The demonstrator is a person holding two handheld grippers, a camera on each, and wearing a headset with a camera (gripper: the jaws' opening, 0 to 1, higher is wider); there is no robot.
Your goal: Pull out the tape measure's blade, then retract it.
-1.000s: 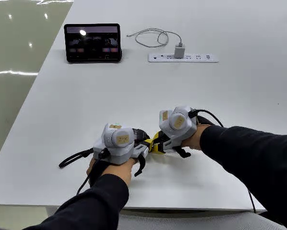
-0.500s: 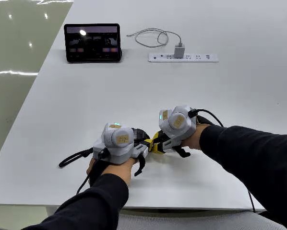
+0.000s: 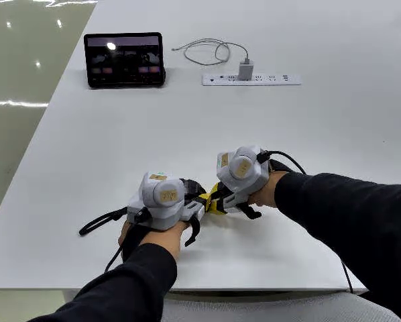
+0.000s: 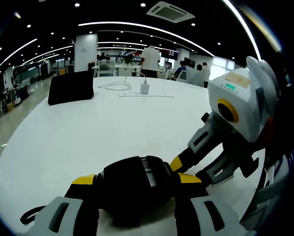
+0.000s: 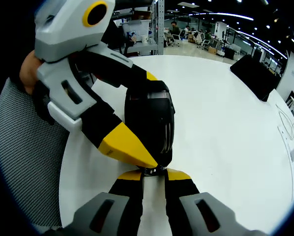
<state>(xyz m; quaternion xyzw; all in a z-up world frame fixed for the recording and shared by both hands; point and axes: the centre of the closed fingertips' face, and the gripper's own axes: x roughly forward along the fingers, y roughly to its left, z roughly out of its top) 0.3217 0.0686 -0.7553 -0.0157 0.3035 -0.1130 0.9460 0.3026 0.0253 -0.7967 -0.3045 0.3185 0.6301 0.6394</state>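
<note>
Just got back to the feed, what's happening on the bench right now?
A person works two handheld tools over the white table. The left tool is clamped around the black tape measure case. The right tool pinches the blade tip at the case's mouth. The two tools sit close together, so the blade looks barely drawn out, if at all.

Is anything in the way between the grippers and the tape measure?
Nothing visible is. The left gripper is shut on the black tape measure, and the right gripper has its jaws pinched on what looks like the blade tip at the case's mouth.
</note>
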